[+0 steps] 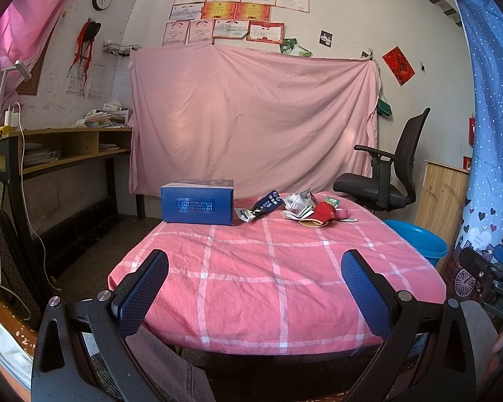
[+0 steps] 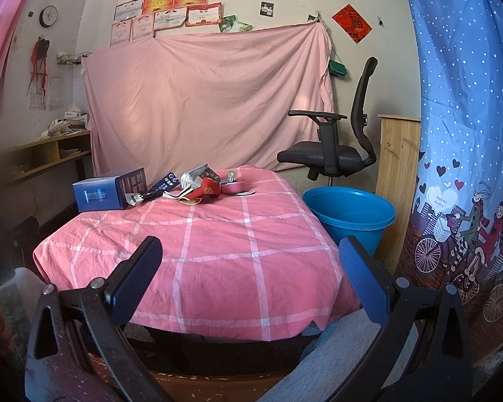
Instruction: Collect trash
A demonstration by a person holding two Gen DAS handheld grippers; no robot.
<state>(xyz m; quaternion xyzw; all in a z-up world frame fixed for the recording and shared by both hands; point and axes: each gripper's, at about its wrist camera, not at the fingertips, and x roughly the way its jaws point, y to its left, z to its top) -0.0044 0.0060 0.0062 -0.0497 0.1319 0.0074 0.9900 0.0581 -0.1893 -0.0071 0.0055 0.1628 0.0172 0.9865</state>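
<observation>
Pink checked cloth-covered tabletop carries crumpled wrapper trash at its far edge; your left gripper and right gripper are wide open, empty.

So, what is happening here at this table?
A person holds two grippers, and both the left gripper and the right gripper are open and empty, at the near edge of the table. The trash pile lies untouched at the far end, beside a blue box. A blue bucket stands on the floor to the right.
</observation>
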